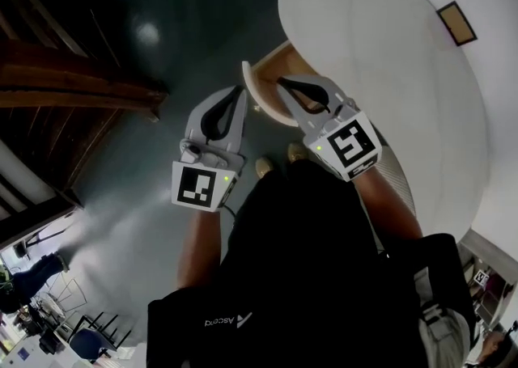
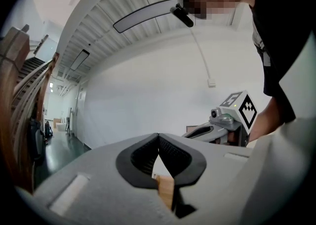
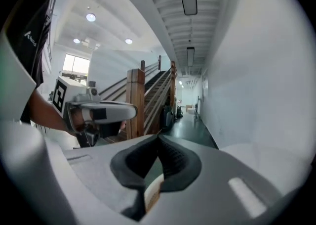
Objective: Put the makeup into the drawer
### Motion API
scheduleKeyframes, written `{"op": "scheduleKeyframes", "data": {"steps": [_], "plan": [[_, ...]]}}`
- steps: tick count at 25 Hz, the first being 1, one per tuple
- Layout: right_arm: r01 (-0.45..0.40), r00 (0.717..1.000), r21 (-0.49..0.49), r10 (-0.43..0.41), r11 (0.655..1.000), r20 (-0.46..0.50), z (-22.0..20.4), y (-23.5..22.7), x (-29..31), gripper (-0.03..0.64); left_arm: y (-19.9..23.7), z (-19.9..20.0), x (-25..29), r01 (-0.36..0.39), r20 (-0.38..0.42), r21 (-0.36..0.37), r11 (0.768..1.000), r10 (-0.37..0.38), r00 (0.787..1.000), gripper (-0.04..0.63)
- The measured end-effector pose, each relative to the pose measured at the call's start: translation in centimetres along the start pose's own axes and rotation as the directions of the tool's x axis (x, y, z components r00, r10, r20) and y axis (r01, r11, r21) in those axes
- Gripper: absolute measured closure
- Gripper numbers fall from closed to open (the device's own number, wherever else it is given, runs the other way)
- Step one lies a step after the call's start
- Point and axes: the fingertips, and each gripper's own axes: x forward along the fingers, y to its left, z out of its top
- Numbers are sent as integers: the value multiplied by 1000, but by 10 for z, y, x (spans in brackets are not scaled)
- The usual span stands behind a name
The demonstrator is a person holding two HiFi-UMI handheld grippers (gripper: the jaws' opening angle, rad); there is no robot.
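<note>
- Plainly, the left gripper [image 2: 158, 138] has its jaws pressed together at the tips, with nothing between the dark pads. A sliver of pale wood shows through the gap below them.
- The right gripper [image 3: 158, 137] is likewise closed and empty, its pads meeting along one line.
- From the head view, both grippers sit at mid-frame, side by side and near each other. Their tips point toward the top of the frame, and each one's marker cube is nearest the person.
- Just beyond the tips, the drawer [image 1: 265, 75] stands open, its wooden inside and white front showing between the two grippers.
- The makeup cannot be made out in any view.
- Above the drawer, a round white table [image 1: 380, 51] fills the upper right, with a small dark-framed rectangle [image 1: 457, 23] lying on it.
- At left lie a dark glossy floor [image 1: 202, 10] and a wooden staircase [image 1: 73, 91].
- A white wall [image 2: 148, 85] fills the left gripper view.
</note>
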Motion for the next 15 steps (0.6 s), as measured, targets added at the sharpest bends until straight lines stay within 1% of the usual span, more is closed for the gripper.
{"op": "scheduleKeyframes", "data": {"steps": [3, 7, 10, 15], "plan": [[-14, 990, -2, 15, 1000, 142, 32, 12, -22, 614, -12, 19, -4, 24, 36, 8, 1000, -24, 999, 586], [-41, 958, 31, 31, 999, 284, 64, 25, -49, 614, -27, 40, -9, 56, 69, 16, 998, -57, 996, 586], [-47, 939, 20, 38, 999, 342, 74, 31, -65, 614, -38, 51, -14, 74, 87, 33, 997, -76, 993, 586], [-33, 927, 9, 27, 999, 373, 80, 34, -78, 614, -47, 62, -18, 83, 95, 50, 995, -88, 992, 586]]}}
